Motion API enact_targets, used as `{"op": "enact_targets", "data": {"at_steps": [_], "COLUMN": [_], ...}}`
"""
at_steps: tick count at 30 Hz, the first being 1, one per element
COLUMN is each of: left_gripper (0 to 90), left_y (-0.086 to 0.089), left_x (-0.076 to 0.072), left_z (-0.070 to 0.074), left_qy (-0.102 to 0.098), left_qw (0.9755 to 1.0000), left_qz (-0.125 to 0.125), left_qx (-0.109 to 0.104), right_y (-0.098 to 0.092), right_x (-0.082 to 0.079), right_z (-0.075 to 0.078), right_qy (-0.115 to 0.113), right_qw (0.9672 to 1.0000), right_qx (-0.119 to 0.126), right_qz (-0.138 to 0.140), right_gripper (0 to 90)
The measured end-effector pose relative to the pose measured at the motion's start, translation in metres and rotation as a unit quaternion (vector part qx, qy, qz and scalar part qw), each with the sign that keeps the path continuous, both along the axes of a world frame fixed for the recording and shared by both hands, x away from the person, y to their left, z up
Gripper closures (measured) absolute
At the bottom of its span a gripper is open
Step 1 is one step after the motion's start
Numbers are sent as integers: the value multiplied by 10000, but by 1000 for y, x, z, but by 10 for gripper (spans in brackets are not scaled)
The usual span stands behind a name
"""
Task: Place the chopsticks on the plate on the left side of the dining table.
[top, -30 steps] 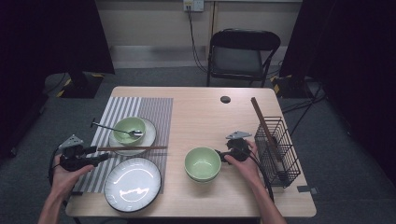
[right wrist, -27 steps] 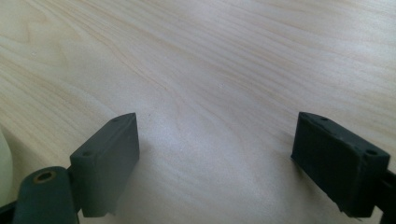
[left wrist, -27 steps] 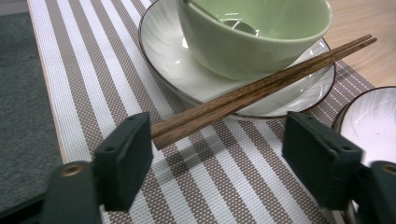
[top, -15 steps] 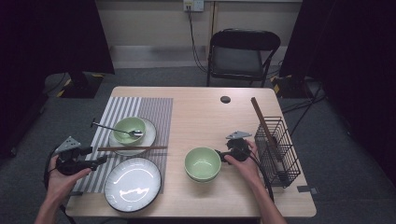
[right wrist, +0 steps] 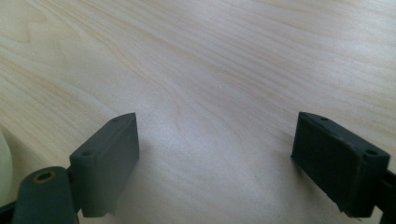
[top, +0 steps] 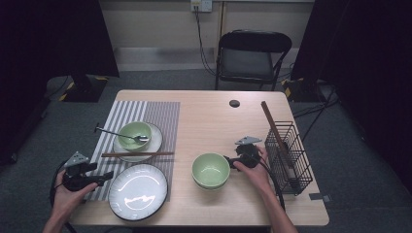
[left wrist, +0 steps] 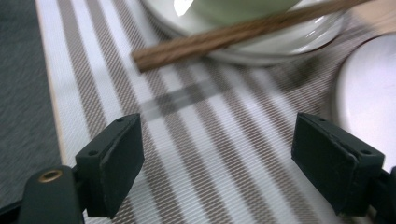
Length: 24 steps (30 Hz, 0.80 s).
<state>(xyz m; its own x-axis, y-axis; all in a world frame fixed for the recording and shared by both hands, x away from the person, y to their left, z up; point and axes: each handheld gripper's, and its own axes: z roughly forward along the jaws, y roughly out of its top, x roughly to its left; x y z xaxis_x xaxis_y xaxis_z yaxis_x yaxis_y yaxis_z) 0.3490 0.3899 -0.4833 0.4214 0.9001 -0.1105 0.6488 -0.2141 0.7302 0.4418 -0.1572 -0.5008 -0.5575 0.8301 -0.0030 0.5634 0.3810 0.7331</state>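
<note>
My left gripper (top: 108,176) hovers low over the near left corner of the striped placemat (top: 124,114), just left of the white plate (top: 138,191). Its jaws have just been opening and stand wide with nothing between them. In the left gripper view my left gripper (left wrist: 233,163) looks over the placemat (left wrist: 205,140) toward brown chopsticks (left wrist: 243,35) lying across a saucer. My right gripper (top: 228,162) rests beside the right side of a green bowl (top: 210,170), open. Bare wood shows under my right gripper (right wrist: 229,163) in the right gripper view.
A smaller green bowl (top: 135,134) with a spoon (top: 115,134) sits on a saucer on the placemat. A black wire basket (top: 290,158) with a wooden stick (top: 273,124) stands at the right edge. A small black disc (top: 234,103) lies at the back. A chair (top: 252,56) stands behind the table.
My left gripper has drawn back toward the near edge of the table and a little lower, its jaws wider apart. The right hand has stayed where it was.
</note>
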Motion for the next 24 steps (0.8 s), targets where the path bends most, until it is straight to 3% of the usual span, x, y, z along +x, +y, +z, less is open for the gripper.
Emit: {"op": "enact_targets", "data": {"at_steps": [6, 10, 24], "left_gripper": [169, 142, 144], "left_y": [-7, -11, -12], "left_x": [4, 3, 3], "left_z": [-13, -19, -19], "left_qy": [25, -251, -256], "left_qw": [9998, 9988, 9988], "left_qz": [90, 2, 35], "left_qx": [194, 422, 421], "right_y": [0, 0, 0], "right_x": [0, 0, 0], "right_z": [0, 0, 0], "right_qy": [1, 0, -2], "right_qw": [10000, 10000, 10000], "right_qx": [-2, -1, -6], "right_qz": [-2, -2, -7], "right_gripper": [143, 142, 143]}}
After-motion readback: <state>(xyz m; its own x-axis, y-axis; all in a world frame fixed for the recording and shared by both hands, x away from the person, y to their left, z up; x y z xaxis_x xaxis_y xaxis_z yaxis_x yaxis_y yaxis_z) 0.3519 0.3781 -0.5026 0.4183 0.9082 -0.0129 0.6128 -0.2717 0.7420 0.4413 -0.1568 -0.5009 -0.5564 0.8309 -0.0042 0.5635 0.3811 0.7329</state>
